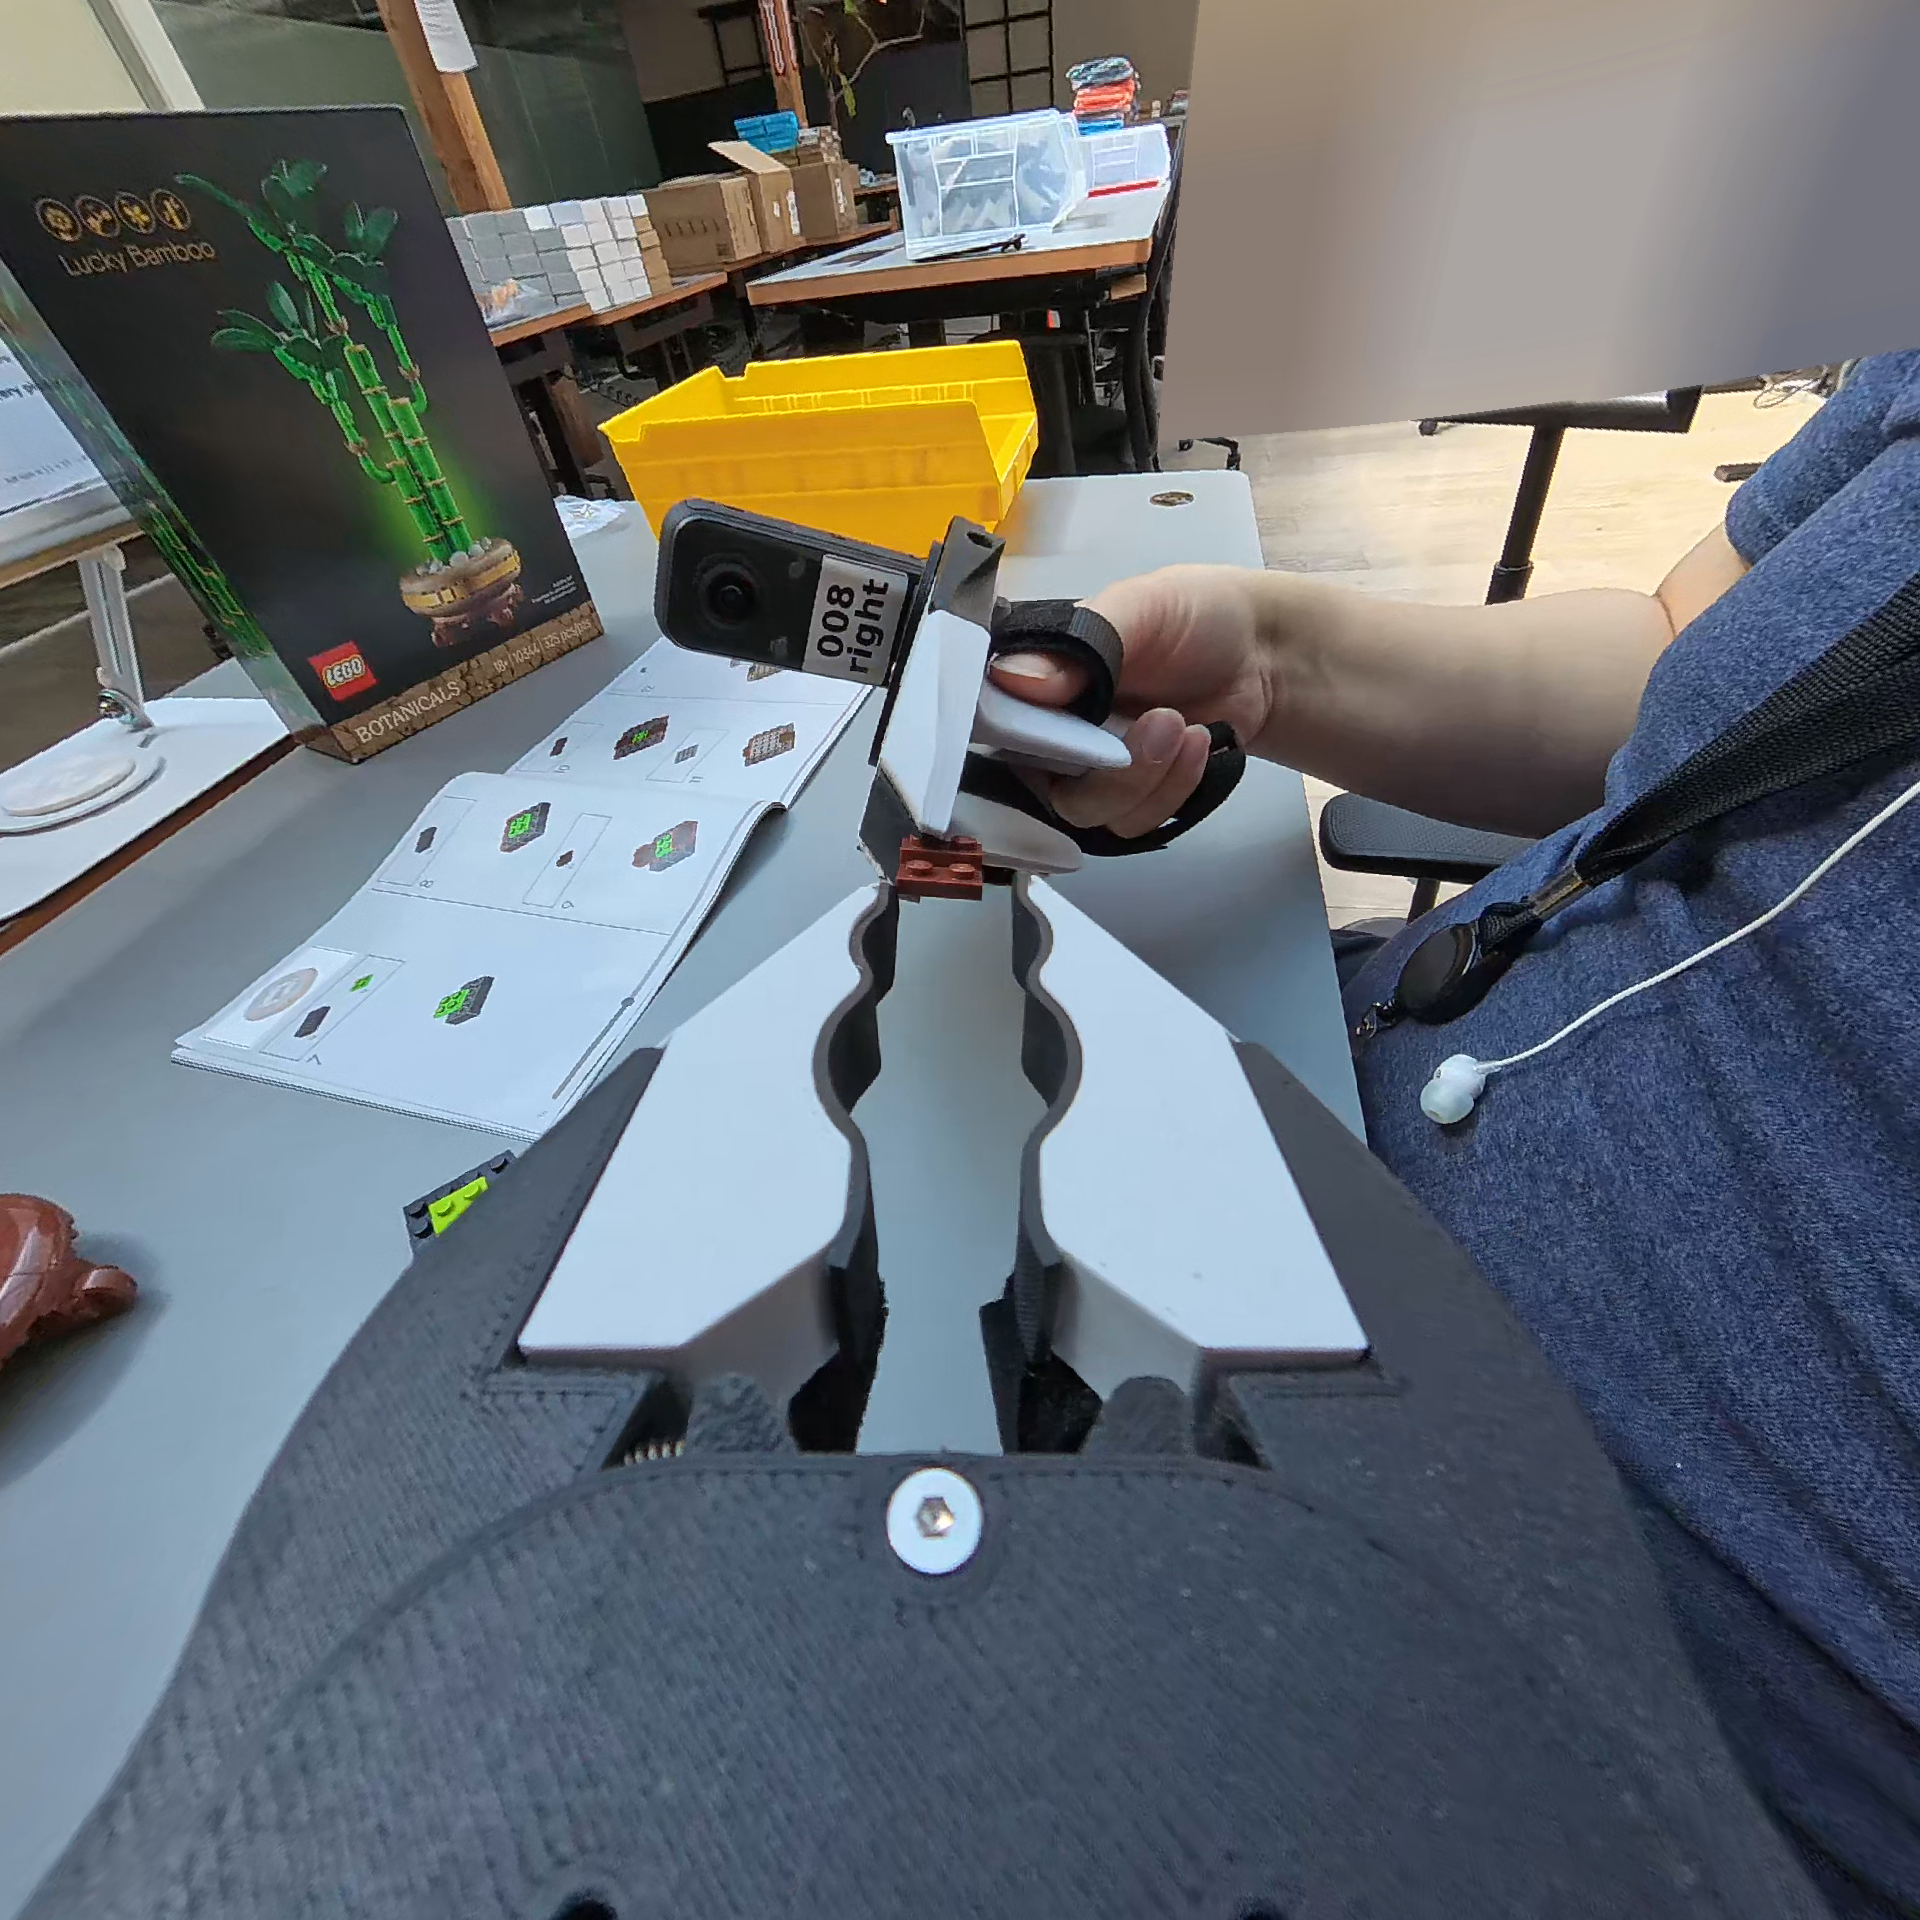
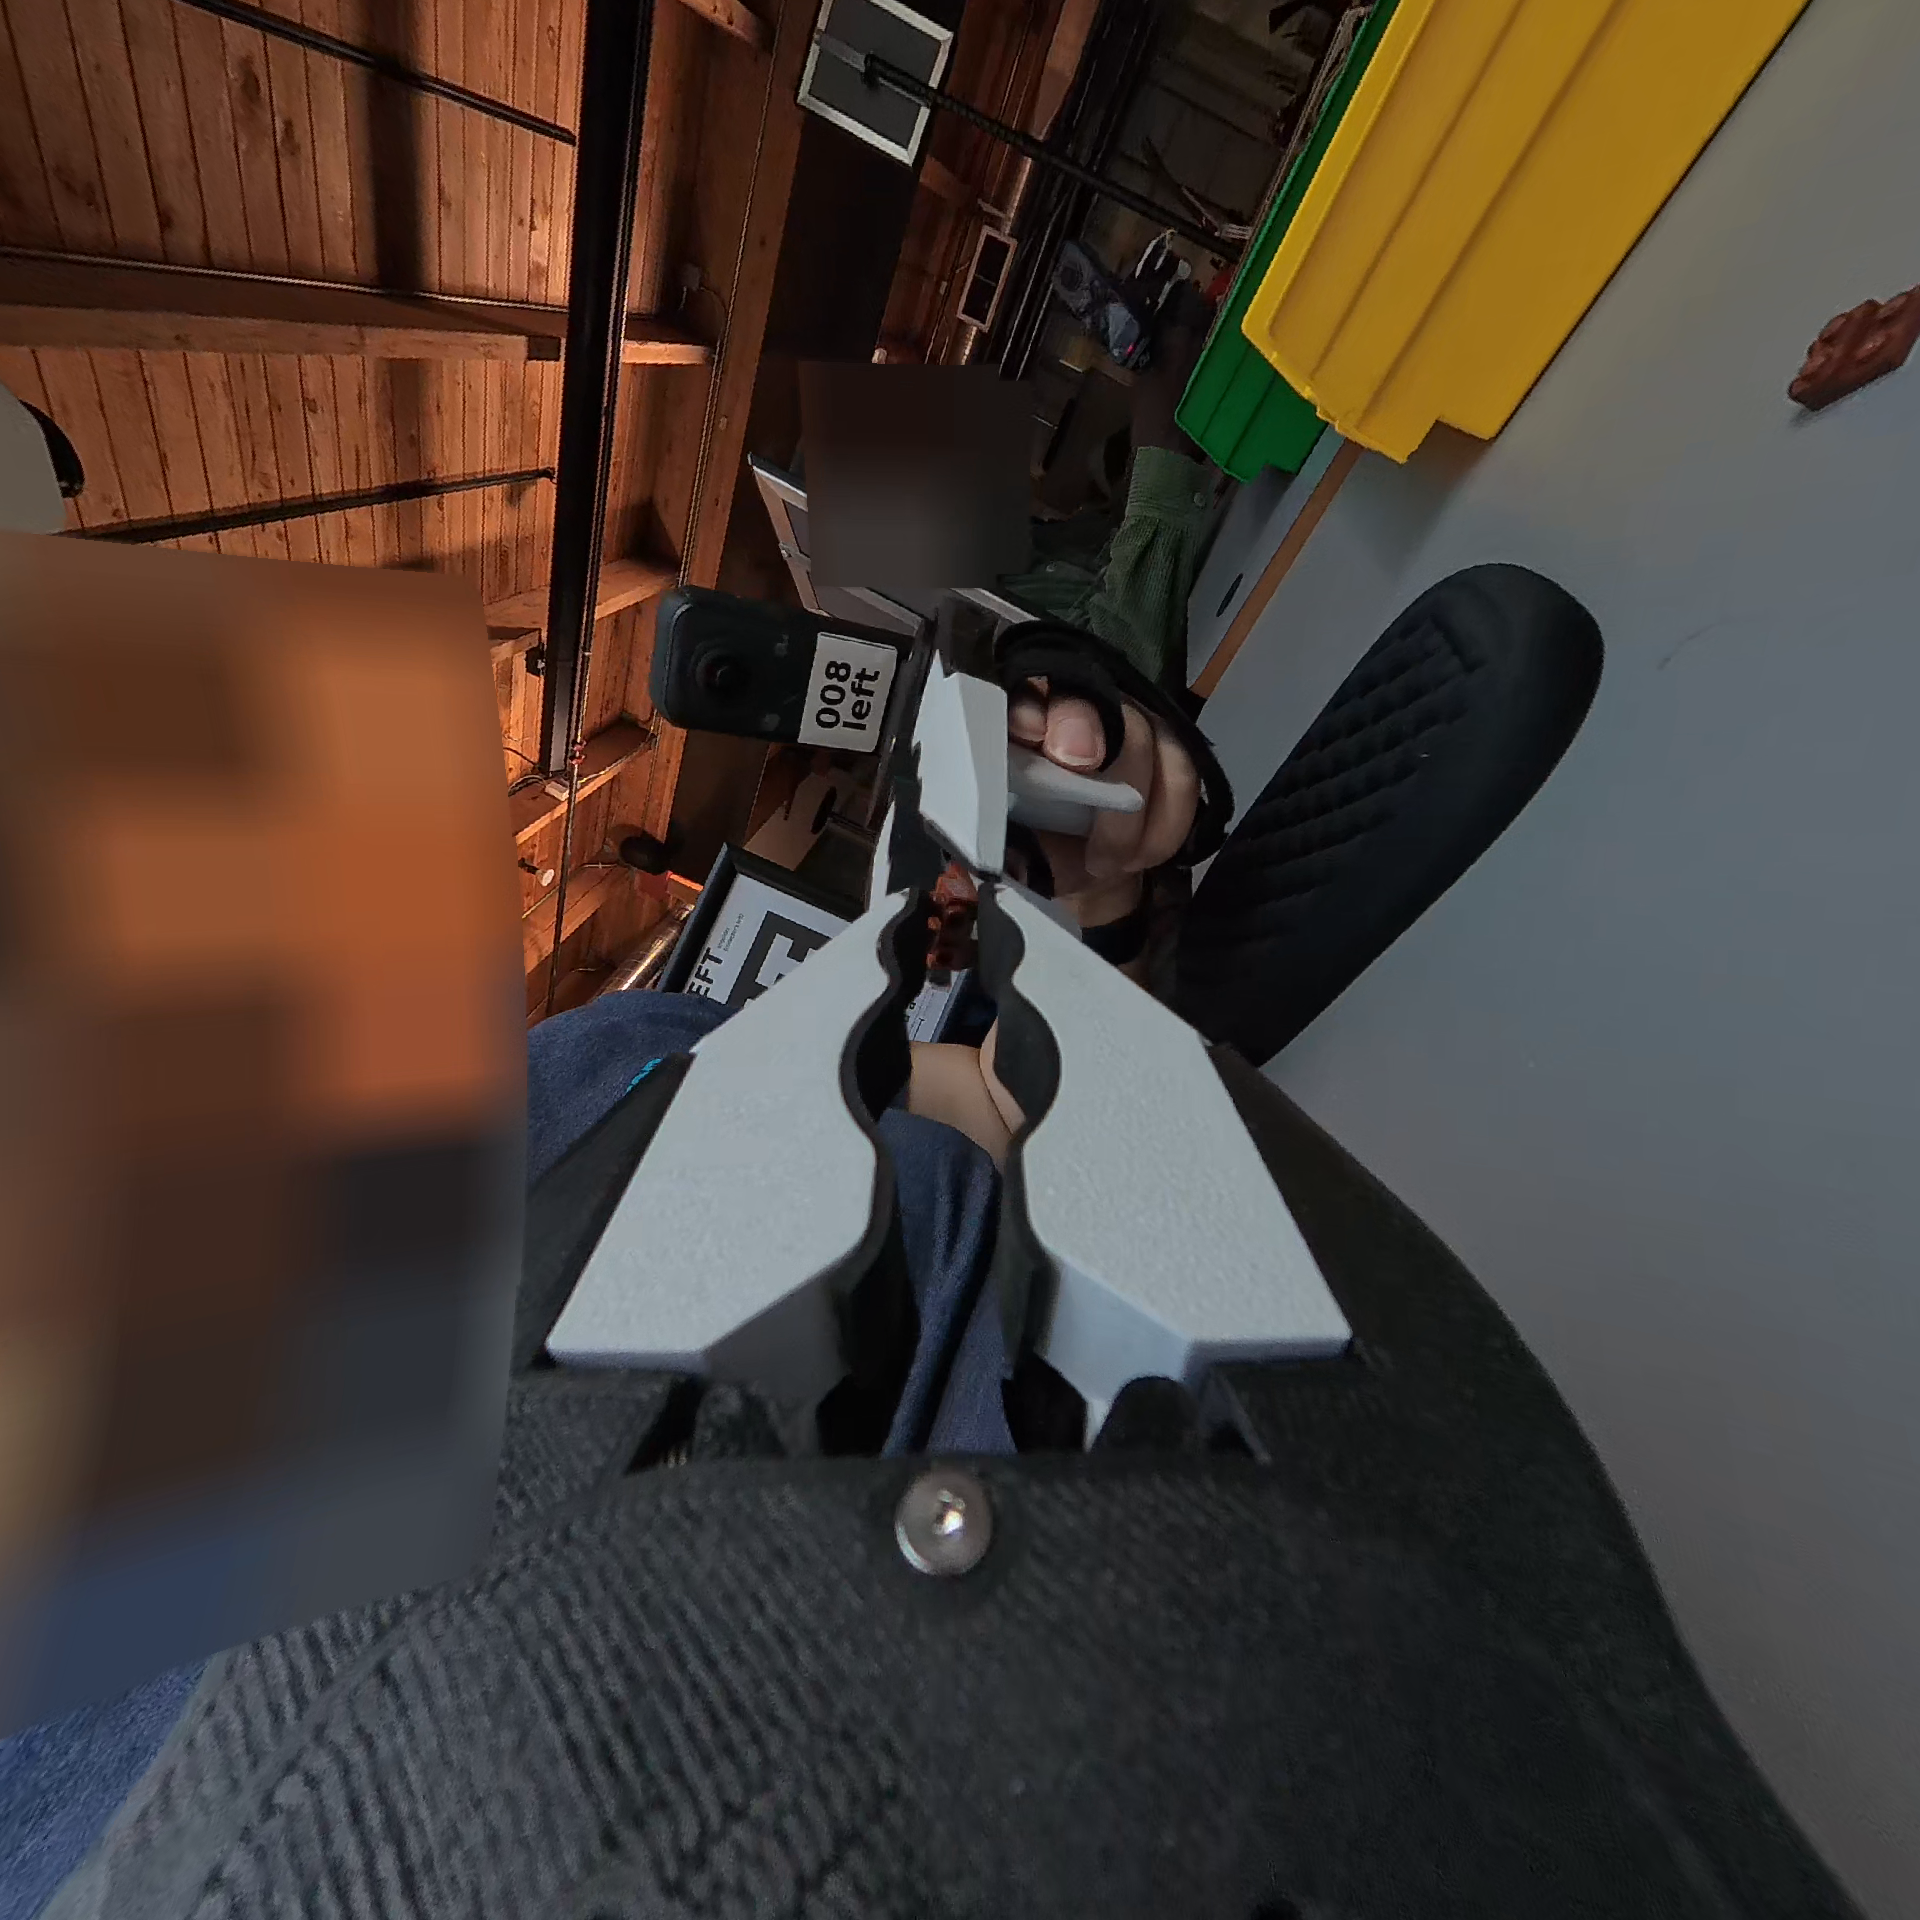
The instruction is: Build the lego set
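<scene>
A small reddish-brown Lego plate point(image 1: 940, 868) is held in the air above the grey table point(image 1: 208, 1351), between both grippers. My left gripper point(image 1: 954, 889) has its fingertips closed on the plate's sides. My right gripper point(image 2: 953, 900) is nearly closed on the same brown piece point(image 2: 950, 921), and in the left wrist view it reaches down onto the plate from above point(image 1: 940, 831). The left gripper shows in the right wrist view point(image 2: 940, 868), tip to tip with mine. A black and lime-green assembly point(image 1: 457, 1210) lies on the table, partly hidden by my left gripper.
An open instruction booklet point(image 1: 499, 914) and the set's box point(image 1: 281, 416) are to the left. A yellow bin point(image 1: 831, 436) stands behind, beside a green bin point(image 2: 1247, 395). Brown pieces point(image 1: 52, 1278) point(image 2: 1860, 353) lie on the table. A person's torso point(image 1: 1662, 1143) and a black chair point(image 2: 1382, 810) are close by. The grippers are tip to tip, or close to it.
</scene>
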The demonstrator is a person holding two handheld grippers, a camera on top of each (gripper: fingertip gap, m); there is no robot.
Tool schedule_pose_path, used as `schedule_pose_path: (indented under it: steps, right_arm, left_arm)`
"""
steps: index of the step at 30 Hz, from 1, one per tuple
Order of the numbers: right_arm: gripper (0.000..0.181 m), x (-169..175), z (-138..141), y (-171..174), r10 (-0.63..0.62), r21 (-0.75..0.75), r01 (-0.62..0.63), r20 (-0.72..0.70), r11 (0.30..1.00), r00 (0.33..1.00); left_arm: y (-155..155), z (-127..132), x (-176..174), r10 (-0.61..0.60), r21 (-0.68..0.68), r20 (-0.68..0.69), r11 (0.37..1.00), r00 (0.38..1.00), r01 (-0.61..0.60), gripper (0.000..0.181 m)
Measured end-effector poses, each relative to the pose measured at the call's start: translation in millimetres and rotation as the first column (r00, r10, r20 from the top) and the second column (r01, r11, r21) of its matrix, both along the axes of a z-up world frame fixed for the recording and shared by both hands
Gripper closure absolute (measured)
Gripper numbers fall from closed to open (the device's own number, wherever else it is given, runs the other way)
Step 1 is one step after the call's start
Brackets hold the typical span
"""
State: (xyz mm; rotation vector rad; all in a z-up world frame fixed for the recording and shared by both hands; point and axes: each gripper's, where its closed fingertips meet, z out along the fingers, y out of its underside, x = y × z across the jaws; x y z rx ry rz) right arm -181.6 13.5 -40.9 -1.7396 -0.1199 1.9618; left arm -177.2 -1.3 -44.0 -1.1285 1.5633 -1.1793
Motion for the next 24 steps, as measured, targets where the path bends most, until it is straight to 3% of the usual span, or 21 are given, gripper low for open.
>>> schedule_pose_path:
  steps: [7, 9, 11, 13, 15, 19, 24]
  right_arm:
    - [0.172, 0.6, 5.5, -1.7, -0.001, 0.06, 0.001, -0.002, 0.998, 1.0]
    - [0.149, 4.5, 17.2, -3.6, -0.044, 0.223, 0.037, 0.027, 0.974, 0.999]
    - [0.143, 7.9, 28.7, -9.5, -0.152, 0.497, 0.074, 0.118, 0.864, 0.981]
    - [0.142, 8.8, 32.3, -16.2, -0.305, 0.734, 0.045, 0.224, 0.678, 0.926]
    - [0.143, 10.2, 30.4, -14.6, -0.439, 0.838, -0.016, 0.301, 0.545, 0.846]
    - [0.146, 0.3, 24.1, -19.0, -0.398, 0.816, -0.095, 0.376, 0.571, 0.837]
    - [0.152, -4.6, 22.1, -20.1, -0.425, 0.838, -0.113, 0.381, 0.534, 0.821]
  left_arm:
    - [1.7, 3.4, 2.5, 0.018, 0.028, 0.015, 0.999, 1.0, -0.018, 0.166]
    - [2.6, 7.5, 1.8, 0.017, -0.004, 0.026, 1.0, 1.0, -0.017, 0.168]
    - [2.4, 12.3, -0.7, -0.003, -0.069, 0.041, 0.998, 0.999, 0.005, 0.167]
    - [-0.2, 17.9, -3.8, -0.036, -0.137, 0.065, 0.99, 0.997, 0.044, 0.167]
    - [-3.3, 19.9, -6.1, -0.063, -0.171, 0.073, 0.982, 0.995, 0.075, 0.167]
    - [-6.1, 17.1, -5.1, -0.071, -0.161, 0.056, 0.984, 0.996, 0.08, 0.167]
    - [-9.1, 15.6, -2.2, -0.076, -0.155, 0.039, 0.985, 0.996, 0.081, 0.167]
